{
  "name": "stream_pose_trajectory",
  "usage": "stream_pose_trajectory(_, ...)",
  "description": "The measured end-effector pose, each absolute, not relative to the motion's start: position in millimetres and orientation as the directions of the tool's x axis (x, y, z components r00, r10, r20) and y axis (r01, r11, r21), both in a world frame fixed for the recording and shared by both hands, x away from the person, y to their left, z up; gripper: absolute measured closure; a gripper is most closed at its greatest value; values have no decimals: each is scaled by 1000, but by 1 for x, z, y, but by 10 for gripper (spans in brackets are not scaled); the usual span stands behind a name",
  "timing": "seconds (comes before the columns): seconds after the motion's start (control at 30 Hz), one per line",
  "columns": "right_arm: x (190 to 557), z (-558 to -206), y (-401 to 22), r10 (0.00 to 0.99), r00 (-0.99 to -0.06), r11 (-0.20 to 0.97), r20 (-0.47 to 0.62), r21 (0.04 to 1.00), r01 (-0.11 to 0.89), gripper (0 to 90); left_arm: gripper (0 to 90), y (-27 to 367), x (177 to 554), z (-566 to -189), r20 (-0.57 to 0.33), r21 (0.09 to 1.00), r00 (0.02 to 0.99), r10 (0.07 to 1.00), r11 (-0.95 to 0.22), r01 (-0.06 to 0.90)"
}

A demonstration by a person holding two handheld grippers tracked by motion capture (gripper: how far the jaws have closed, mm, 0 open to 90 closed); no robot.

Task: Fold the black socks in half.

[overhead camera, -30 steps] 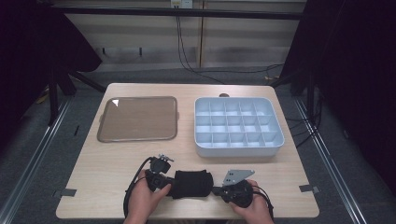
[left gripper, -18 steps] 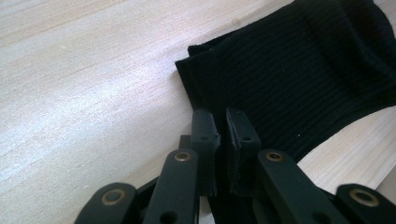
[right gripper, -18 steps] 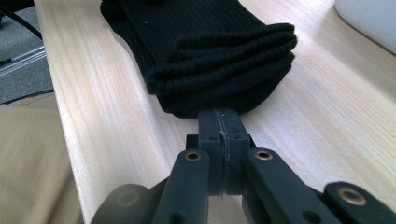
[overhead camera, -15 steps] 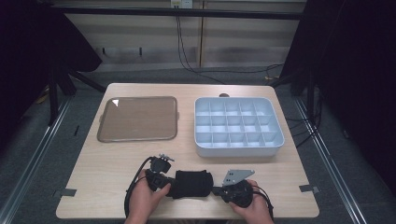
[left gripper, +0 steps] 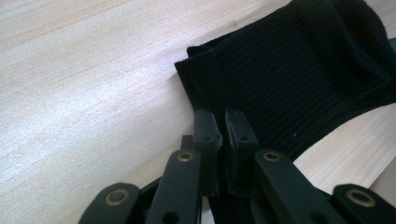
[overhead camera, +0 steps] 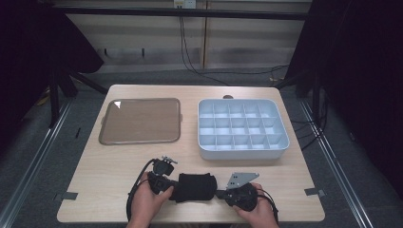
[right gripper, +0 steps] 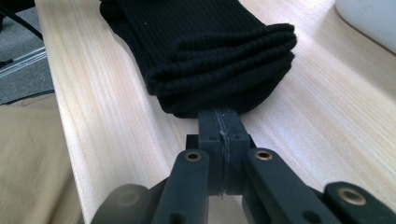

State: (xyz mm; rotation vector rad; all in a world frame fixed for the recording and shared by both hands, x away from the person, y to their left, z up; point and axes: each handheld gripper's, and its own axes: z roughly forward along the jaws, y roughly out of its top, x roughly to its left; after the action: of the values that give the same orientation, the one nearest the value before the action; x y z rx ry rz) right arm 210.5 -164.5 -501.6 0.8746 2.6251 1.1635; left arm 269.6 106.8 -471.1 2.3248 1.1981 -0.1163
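Note:
A black ribbed cloth, folded into a thick bundle, lies on the wooden table near its front edge, between my two grippers. My left gripper is at the cloth's left end. In the left gripper view its jaws are closed on a thin edge of the cloth, and dark fabric shows in the narrow slit between the pads. My right gripper is at the cloth's right end. In the right gripper view its jaws are pressed together, with their tips against the lowest fold of the cloth. A hand holds each gripper.
A brown tray lies at the back left. At the back right stands a white box divided into several compartments. The table's front edge runs just behind the hands.

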Motion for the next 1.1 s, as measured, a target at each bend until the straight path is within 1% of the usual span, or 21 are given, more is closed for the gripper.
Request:
stream_pose_trajectory(0.53,210,-501,-164,564,-820,536,97,712,453,897,842,100,269,-454,-298,418,624,722,-488,766)
stream_pose_trajectory(0.63,210,-501,-164,563,-821,537,95,712,451,897,842,100,269,-452,-285,418,633,720,-501,758)
stream_pose_trajectory(1.1,210,-501,-163,562,-822,540,93,711,450,897,836,84,269,-440,-283,420,656,700,-524,741)
